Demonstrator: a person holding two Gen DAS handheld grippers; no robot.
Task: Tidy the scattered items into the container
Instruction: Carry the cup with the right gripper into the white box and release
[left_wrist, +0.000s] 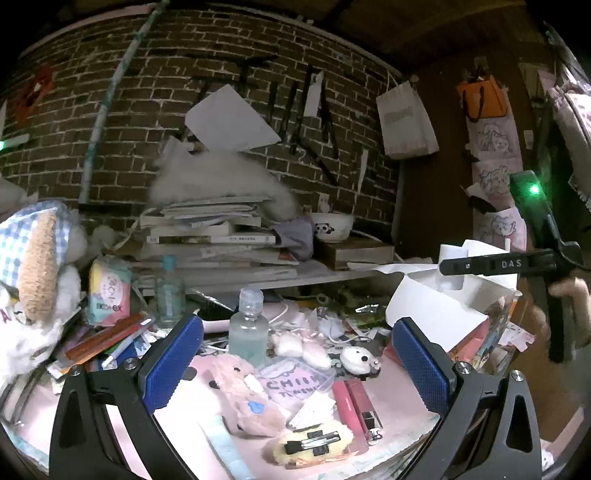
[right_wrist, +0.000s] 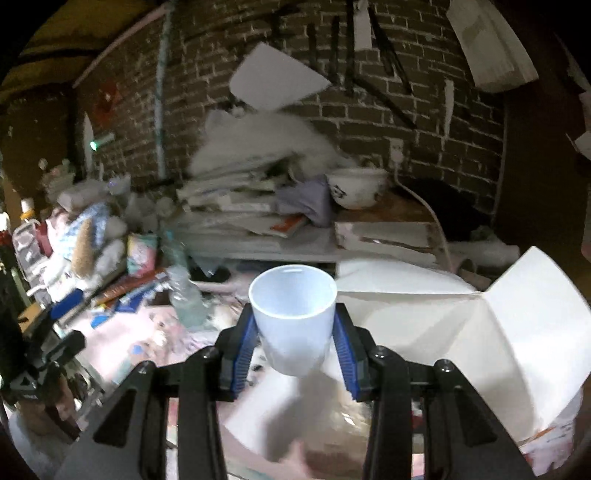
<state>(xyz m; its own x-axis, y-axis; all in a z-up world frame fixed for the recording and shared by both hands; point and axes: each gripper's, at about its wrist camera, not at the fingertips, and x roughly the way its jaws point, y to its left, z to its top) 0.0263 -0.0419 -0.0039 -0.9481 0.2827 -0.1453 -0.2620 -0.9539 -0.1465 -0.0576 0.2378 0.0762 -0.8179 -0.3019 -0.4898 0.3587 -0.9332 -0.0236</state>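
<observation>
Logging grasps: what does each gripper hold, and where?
Right gripper clamps the white cup by its lower sides; left gripper is open, empty.

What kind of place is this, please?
Probably a cluttered desk in a private bedroom: a book stack, a plush toy and a panda bowl against a brick wall.

"DAS" on the right tool (left_wrist: 511, 264) (white letters); "CHII" on pouch (left_wrist: 295, 382).

Left tongs (left_wrist: 295, 365) spread wide, empty; right tongs (right_wrist: 293, 332) clamped, load held upright.
</observation>
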